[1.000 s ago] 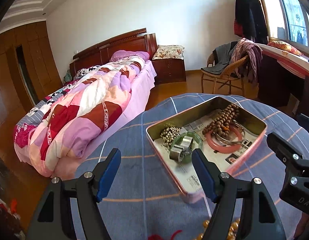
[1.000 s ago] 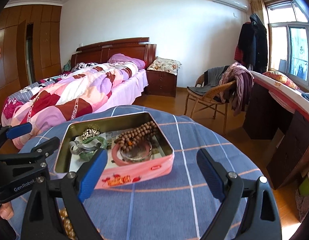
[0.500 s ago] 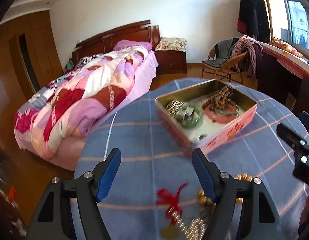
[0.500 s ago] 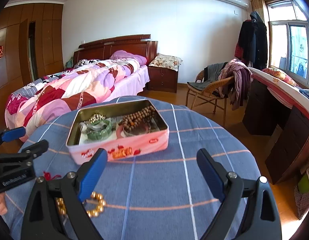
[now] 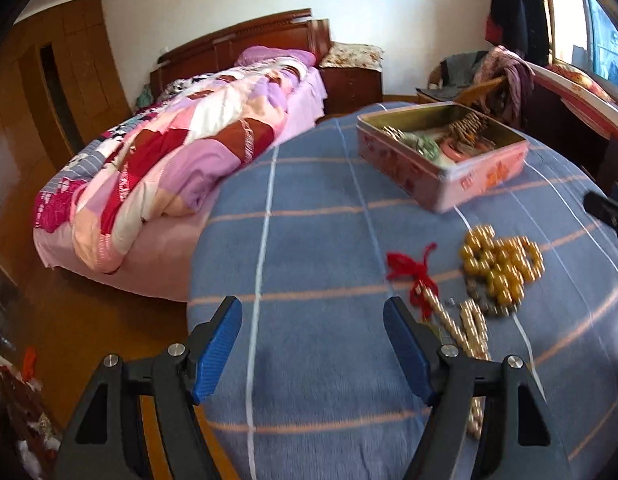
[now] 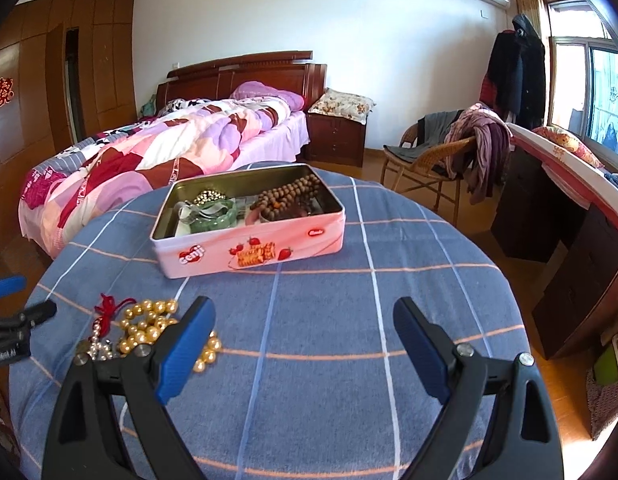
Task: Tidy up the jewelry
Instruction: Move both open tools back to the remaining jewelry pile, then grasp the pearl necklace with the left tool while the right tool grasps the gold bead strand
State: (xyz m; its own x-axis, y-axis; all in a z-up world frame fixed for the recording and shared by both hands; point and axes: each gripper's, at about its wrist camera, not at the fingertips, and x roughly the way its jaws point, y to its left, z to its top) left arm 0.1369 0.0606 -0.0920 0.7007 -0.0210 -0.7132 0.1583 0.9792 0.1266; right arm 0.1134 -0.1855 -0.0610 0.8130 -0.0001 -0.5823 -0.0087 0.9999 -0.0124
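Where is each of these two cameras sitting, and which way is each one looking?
Left wrist view: rides the left tongs, looking down over the blue checked tablecloth toward the bed; only its open blue-padded tongs show.
Right wrist view: rides the right tongs, facing the pink rectangular biscuit tin; its open tongs show, with the left tongs at the left edge.
Shared: the tin and the heap of golden beads.

The left gripper [image 5: 313, 344] has drawn back from over the pink tin [image 5: 441, 176]; bare blue cloth [image 5: 309, 240] now lies between its open jaws. The gold bead strand [image 5: 501, 264] and red tassel [image 5: 413, 272] have come into view; the right gripper [image 6: 305, 340] has backed off slightly too.
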